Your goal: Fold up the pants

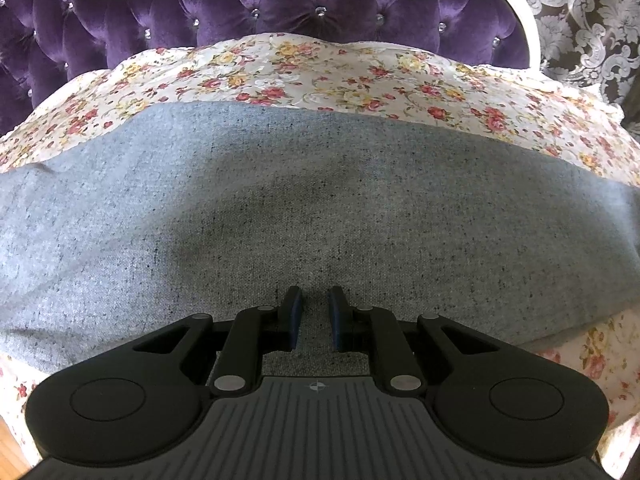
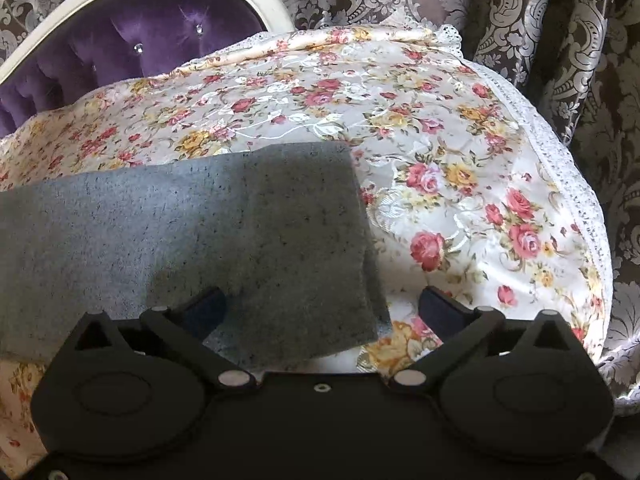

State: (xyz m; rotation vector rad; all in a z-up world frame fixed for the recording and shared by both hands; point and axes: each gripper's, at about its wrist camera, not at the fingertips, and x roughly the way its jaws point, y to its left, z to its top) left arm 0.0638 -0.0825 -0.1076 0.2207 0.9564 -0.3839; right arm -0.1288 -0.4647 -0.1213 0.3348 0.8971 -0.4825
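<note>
Grey speckled pants [image 1: 320, 200] lie flat in a wide folded band across the flowered bedspread [image 1: 320, 72]. My left gripper [image 1: 316, 300] hangs over the band's near middle. Its blue-padded jaws stand a narrow gap apart, and only flat cloth shows between them. In the right wrist view the pants [image 2: 200, 220] end in a squared right edge. My right gripper [image 2: 322, 296] is wide open astride the near corner of that end. The left fingertip [image 2: 210, 300] is over the cloth and the right fingertip [image 2: 434, 300] over the bedspread [image 2: 460, 160]; neither pad presses on the fabric.
A purple tufted headboard [image 1: 240, 8] with a white frame rises behind the bed. Brown patterned curtains [image 2: 560, 40] hang to the right, past the bedspread's lace edge [image 2: 560, 168]. A strip of wooden floor [image 1: 8, 448] shows at the lower left.
</note>
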